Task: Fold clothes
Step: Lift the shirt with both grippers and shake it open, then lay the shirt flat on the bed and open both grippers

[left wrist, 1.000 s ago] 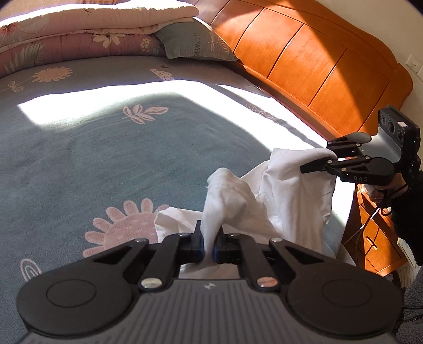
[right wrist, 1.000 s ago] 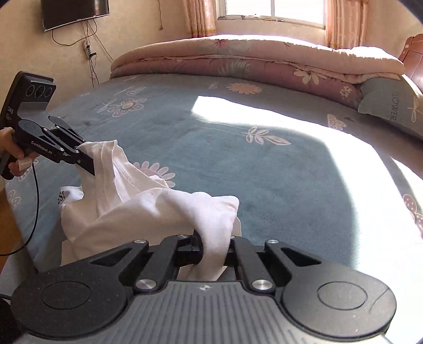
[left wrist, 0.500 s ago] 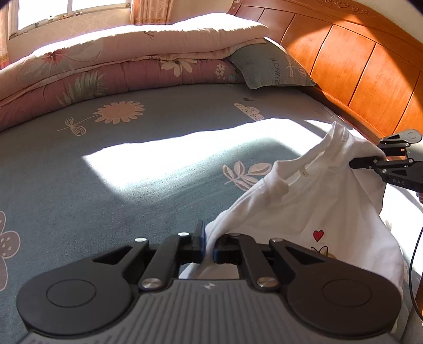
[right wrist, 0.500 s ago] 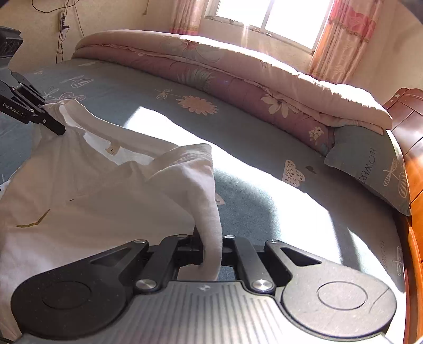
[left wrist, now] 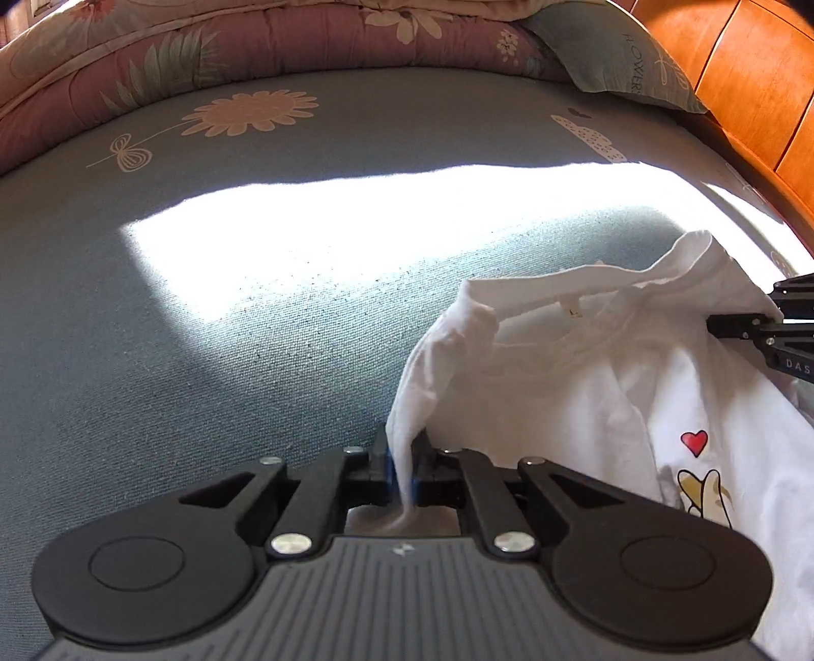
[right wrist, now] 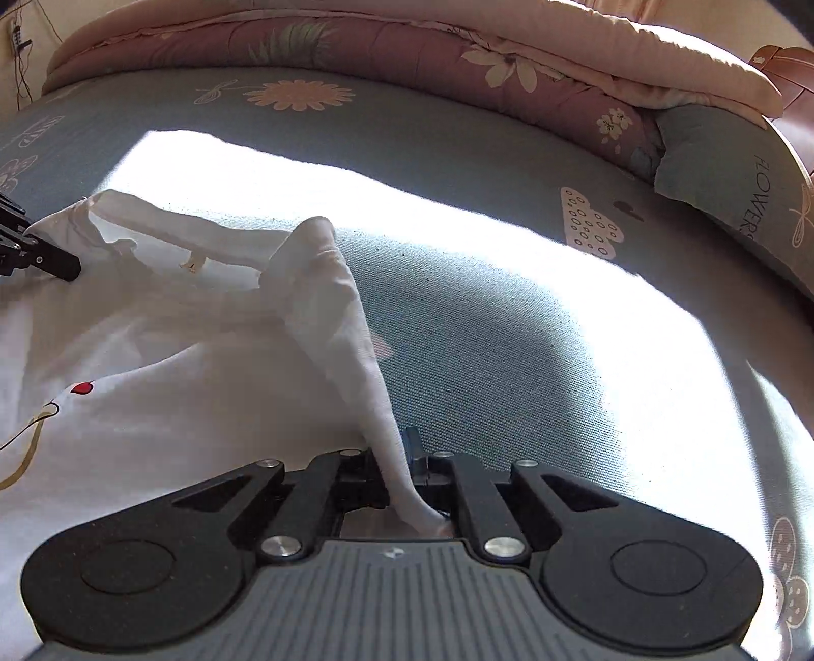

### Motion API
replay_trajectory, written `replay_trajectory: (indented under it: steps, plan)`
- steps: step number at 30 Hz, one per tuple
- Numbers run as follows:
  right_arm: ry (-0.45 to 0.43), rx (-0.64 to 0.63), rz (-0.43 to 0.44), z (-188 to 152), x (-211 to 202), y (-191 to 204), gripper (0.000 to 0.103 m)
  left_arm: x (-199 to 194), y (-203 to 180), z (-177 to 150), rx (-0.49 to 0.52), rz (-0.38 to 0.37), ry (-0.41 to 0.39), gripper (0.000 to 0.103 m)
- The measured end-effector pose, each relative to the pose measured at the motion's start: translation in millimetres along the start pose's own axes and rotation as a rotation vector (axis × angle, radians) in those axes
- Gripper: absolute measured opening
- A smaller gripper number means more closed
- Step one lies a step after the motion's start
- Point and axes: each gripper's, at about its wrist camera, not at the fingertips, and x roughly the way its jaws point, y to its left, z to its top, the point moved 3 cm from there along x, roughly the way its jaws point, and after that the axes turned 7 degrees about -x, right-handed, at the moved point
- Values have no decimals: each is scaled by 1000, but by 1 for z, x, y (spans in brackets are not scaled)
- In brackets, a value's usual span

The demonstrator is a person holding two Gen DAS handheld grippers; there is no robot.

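Left wrist view: left gripper [left wrist: 402, 470] and right gripper [right wrist: 402, 470] each keep jaws clamped on a shoulder of the white T-shirt [left wrist: 585, 407], now swung forward and lowered over the bed [left wrist: 254, 325], ready for laying flat

Blue floral bedspread [left wrist: 213, 366], bright sunlight patch [right wrist: 585, 284], folded pink quilt [right wrist: 407, 46], orange wooden headboard [left wrist: 753, 86]

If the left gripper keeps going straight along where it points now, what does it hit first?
Most likely the blue bedsheet. The left gripper, jaws shut on the white T-shirt, points down at bare sheet; the shirt hangs to its right. Depth is hard to judge.
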Motion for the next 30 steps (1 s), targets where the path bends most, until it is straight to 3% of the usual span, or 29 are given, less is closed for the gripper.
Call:
replay_trajectory:
  steps: [2, 4, 6, 8, 9, 13, 20, 25, 27, 30]
  plan:
    - [-18, 28, 4, -2, -3, -3, 10, -1, 5, 3, -51, -10, -4, 8]
    - [-24, 56, 13, -5, -9, -6, 24, -4, 5, 3, -56, 1, 10, 10]
    - [-33, 78, 29, -10, -22, -9, 45, -15, 1, -3, -32, 17, 18, 14]
    - [-62, 88, 53, -18, -42, -9, 60, -29, -2, -10, -13, 9, 19, 28]
    - [-72, 91, 63, -22, -52, -8, 64, -37, -3, -15, -9, 8, 19, 30]
    - [-82, 95, 86, -45, -93, -1, 71, -77, -7, -39, -9, 9, 13, 42]
    - [-107, 23, 95, -80, -156, 25, 73, -128, -24, -80, -1, -40, 16, 44]
    - [-151, 57, 189, -63, -161, 24, 76, -130, -32, -71, -36, -105, -1, 48]
    - [-156, 87, 262, -49, -151, 23, 90, -120, -31, -61, -65, -136, -7, 48]
    - [-126, 121, 319, -28, -122, 23, 101, -94, -25, -44, -132, -189, -8, 49]
